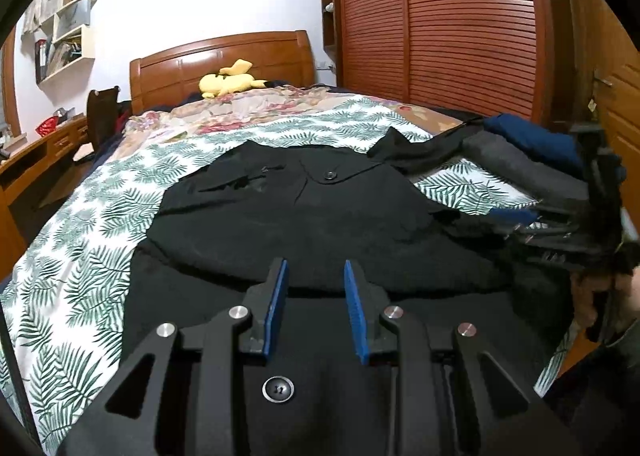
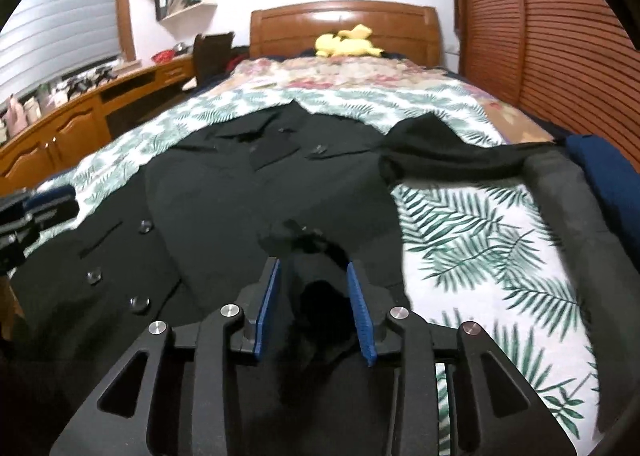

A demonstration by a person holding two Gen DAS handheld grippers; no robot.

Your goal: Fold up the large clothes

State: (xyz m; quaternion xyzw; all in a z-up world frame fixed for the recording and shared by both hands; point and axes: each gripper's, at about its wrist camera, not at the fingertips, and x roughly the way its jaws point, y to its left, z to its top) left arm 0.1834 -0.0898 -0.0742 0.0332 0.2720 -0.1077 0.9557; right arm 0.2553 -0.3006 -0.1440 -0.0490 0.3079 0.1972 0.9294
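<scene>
A bed (image 1: 80, 224) with a leaf-print cover bears a black coat (image 1: 304, 216), spread flat across its near half. The left gripper (image 1: 315, 296) hovers over the coat's hem, jaws parted and empty. The right gripper (image 2: 314, 296) stands parted, a bunched fold of coat loose between its pads (image 2: 362, 316).

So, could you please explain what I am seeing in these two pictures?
There is no robot: a person holds a two-finger gripper in each hand, and each carries a wide-angle camera looking along its blue-padded fingers. One picture is from the left gripper, the other from the right gripper. On the leaf-print bedcover lies a black coat, with folded clothes beside it. The left gripper is open and empty; black cloth sits loosely between the right one's parted pads.
</scene>
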